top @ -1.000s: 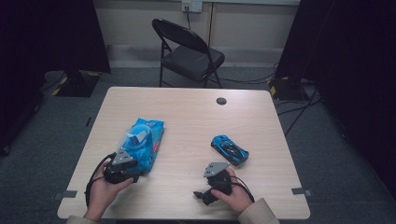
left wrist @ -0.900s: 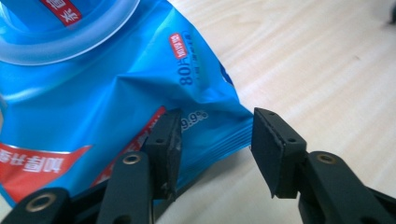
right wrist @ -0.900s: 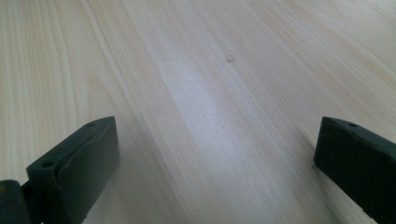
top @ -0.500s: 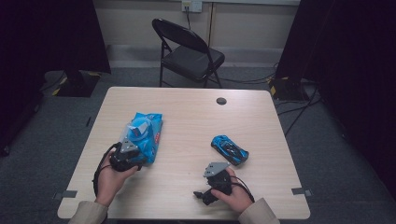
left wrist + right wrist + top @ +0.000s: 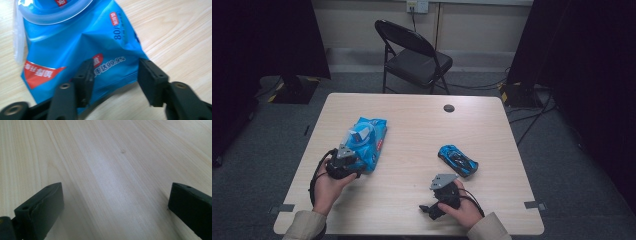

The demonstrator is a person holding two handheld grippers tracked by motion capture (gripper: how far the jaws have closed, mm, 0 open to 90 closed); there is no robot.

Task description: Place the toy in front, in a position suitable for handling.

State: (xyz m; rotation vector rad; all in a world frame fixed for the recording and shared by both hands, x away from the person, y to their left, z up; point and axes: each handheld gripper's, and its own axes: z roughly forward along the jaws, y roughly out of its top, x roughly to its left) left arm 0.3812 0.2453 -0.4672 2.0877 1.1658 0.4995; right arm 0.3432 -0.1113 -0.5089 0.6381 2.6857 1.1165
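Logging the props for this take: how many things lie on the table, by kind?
Blue wipes pack: 1
Blue toy car: 1
Handheld grippers, left gripper and right gripper: 2
Total: 4

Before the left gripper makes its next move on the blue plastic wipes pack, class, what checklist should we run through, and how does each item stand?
1. Blue plastic wipes pack lies flat on the pale wooden table: ok.
2. The pack's near end sits between the left gripper jaws: ok.
3. Left gripper clamped firmly on the pack: not ok. Its jaws have just been opening, and a gap shows beside one pad.
4. Right gripper open over bare wood, away from the pack: ok.
5. Small blue toy car well apart from the pack: ok.
6. Pack's lid flap shut: cannot tell.
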